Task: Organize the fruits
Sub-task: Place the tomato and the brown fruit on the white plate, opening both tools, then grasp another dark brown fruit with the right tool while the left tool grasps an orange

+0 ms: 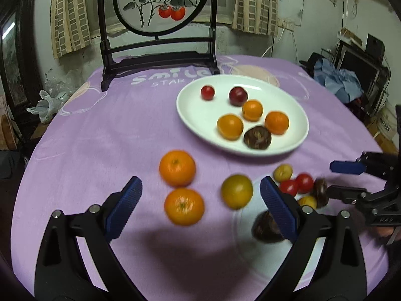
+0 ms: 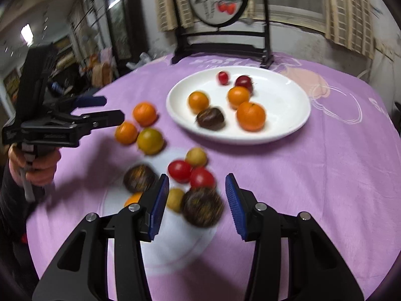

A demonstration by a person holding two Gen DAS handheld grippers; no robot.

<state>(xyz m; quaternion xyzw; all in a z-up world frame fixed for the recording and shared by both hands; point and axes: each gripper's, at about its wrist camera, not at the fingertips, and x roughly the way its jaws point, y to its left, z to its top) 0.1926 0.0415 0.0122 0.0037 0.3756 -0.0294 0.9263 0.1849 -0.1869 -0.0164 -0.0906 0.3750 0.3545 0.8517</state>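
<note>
Six fruits on white plate (image 1: 190, 115), others (image 1: 177, 168) loose on cloth

- The left gripper (image 1: 200, 208) hangs spread wide above two oranges (image 1: 184, 206) lying close together on the purple cloth (image 1: 100, 138); a yellow-green fruit (image 1: 236, 191) sits just inside its right finger.
- The right gripper (image 2: 196, 200), jaws apart, brackets a dark mottled fruit (image 2: 202, 207) — two red tomatoes (image 2: 191, 173) and small yellow fruits crowd right beside it.
- The white plate (image 1: 190, 115) holds six fruits bunched toward its right half; its left part is bare.
- Bare cloth lies left of the loose oranges and right of the cluster.
- A dark wooden screen stand (image 1: 160, 62) blocks the table's far edge behind the plate.
</note>
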